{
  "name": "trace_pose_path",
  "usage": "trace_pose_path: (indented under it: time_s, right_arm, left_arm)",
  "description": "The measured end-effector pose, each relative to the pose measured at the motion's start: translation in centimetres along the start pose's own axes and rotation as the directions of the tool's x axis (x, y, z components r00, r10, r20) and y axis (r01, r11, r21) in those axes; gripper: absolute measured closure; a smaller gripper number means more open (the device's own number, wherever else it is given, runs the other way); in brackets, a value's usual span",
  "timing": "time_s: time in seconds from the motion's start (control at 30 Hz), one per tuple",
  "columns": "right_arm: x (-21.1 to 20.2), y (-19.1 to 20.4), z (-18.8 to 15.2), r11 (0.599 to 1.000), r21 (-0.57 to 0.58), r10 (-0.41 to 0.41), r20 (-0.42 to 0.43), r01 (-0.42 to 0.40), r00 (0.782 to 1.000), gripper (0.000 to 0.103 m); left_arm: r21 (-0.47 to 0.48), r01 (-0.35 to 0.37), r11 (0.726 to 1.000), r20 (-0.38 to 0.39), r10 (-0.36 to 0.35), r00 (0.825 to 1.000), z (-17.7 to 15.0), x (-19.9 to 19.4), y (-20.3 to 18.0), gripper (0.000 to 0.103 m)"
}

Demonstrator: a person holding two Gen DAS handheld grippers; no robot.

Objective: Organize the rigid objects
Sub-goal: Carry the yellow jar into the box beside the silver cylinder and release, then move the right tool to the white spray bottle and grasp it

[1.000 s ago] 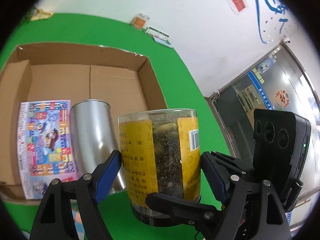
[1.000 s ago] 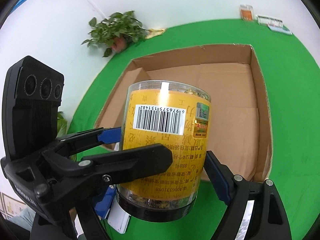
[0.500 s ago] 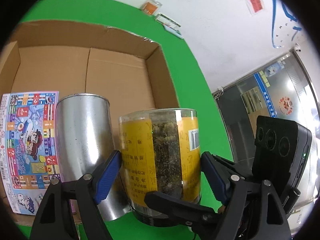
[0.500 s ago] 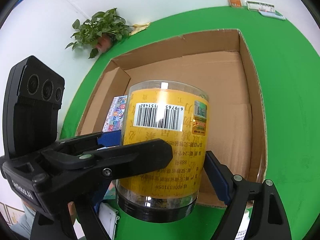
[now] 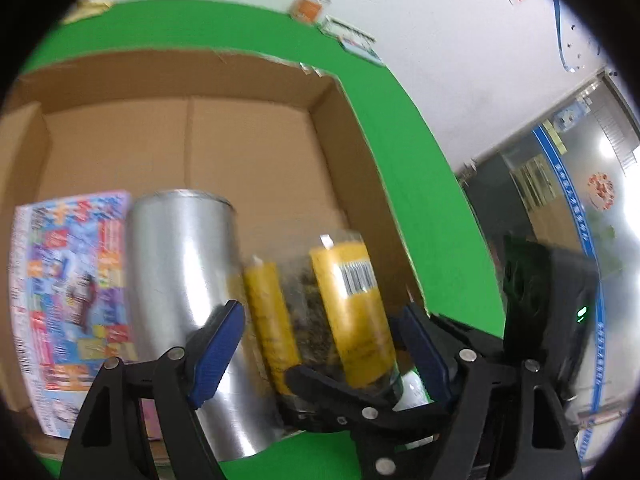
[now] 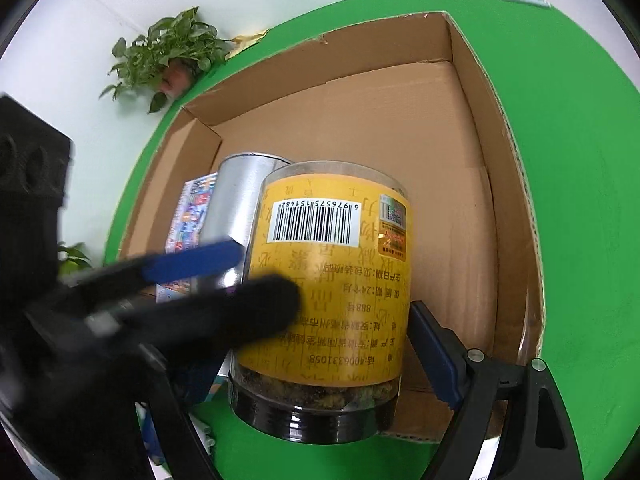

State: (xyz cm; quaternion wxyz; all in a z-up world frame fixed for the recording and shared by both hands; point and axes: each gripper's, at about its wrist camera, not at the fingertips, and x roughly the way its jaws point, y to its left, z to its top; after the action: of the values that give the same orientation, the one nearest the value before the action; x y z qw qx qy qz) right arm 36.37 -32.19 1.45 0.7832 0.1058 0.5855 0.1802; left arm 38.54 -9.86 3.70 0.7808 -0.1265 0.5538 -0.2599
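A clear jar with a yellow label and dark dried contents (image 6: 332,292) hangs upside down, its black lid at the bottom, over the near edge of the open cardboard box (image 6: 472,92). My right gripper (image 6: 332,320) is shut on the jar. In the left wrist view the jar (image 5: 352,312) stands between the fingers of my left gripper (image 5: 320,344), whose jaws stand wider than the jar and do not touch it. A silver can (image 5: 184,288) stands upright in the box beside the jar. A colourful flat packet (image 5: 68,280) lies left of the can.
The box sits on a green table (image 6: 580,160). A potted plant (image 6: 168,60) stands at the far left. Small cards and boxes (image 5: 340,32) lie at the table's far edge by the white wall. White items lie on the table under the jar.
Both grippers moved forward towards the box with the jar. The jar now sits right beside the silver can. The left gripper's jaws now stand clear of the jar, and the left gripper is blurred in the right view.
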Motion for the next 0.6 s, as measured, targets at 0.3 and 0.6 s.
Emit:
trace_pose_path:
  time_s: [0.3, 0.6]
  right_arm:
    - [1.7, 1.6, -0.4, 0.989, -0.040, -0.142, 0.004, 0.142, 0.990, 0.017]
    - [-5.7, 3.6, -5.3, 0.994, -0.044, -0.086, 0.231, 0.099, 0.969, 0.010]
  left_arm:
    - [-0.022, -0.078, 0.997, 0.204, 0.080, 0.976, -1.4, -6.4, 2.3, 0.024]
    - [0.072, -0.339, 0.938, 0.497, 0.261, 0.827, -7.4, -13.1, 2.6, 0.018]
